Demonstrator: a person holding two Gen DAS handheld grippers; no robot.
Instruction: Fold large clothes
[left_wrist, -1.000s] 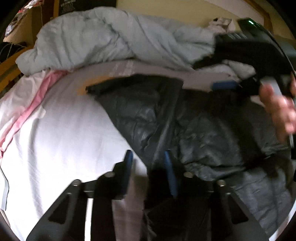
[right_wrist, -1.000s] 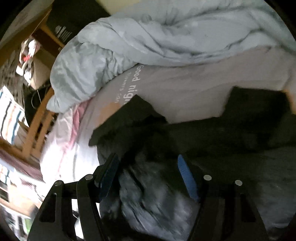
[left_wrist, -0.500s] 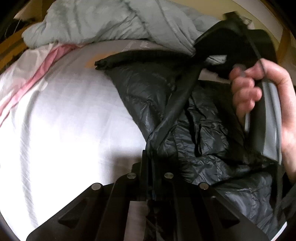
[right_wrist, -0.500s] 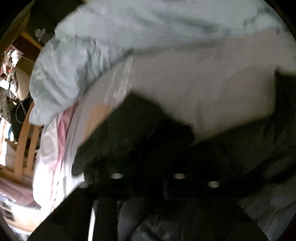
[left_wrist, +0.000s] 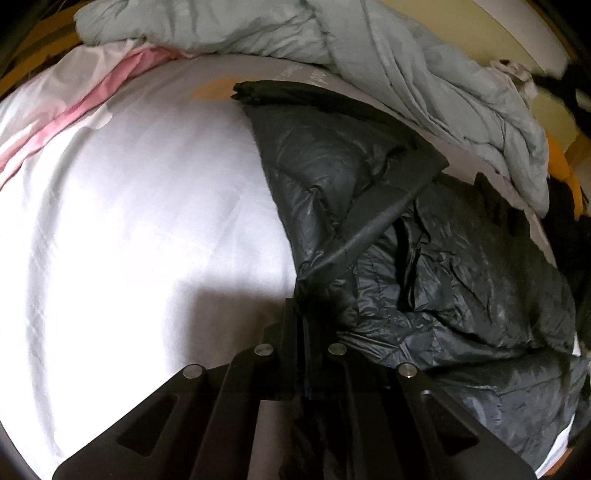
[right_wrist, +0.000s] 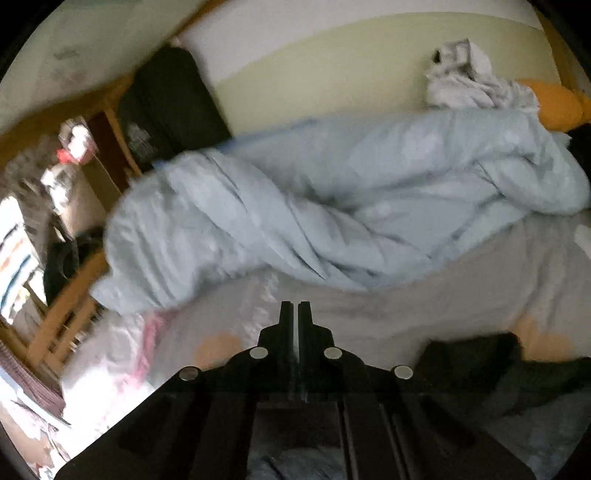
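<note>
Between the pinching left tongs (left_wrist: 300, 306), black jacket (left_wrist: 424, 251) edge; right tongs (right_wrist: 294, 306) pressed together, empty.

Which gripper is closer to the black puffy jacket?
Left. The left gripper is right at the black puffy jacket, jaws shut on its edge. The right gripper is lifted toward the blue duvet, jaws shut, jacket low beside it.

A large black quilted jacket (left_wrist: 424, 258), shiny and puffy, is spread crumpled across the white bed sheet (left_wrist: 129, 221). A matte black strip of its edge is drawn taut from the lower fold up toward a raised corner. A flat black end is laid out toward the pale blue duvet (left_wrist: 406, 74). In the right wrist view only a dark corner (right_wrist: 480, 362) is seen, blurred.
</note>
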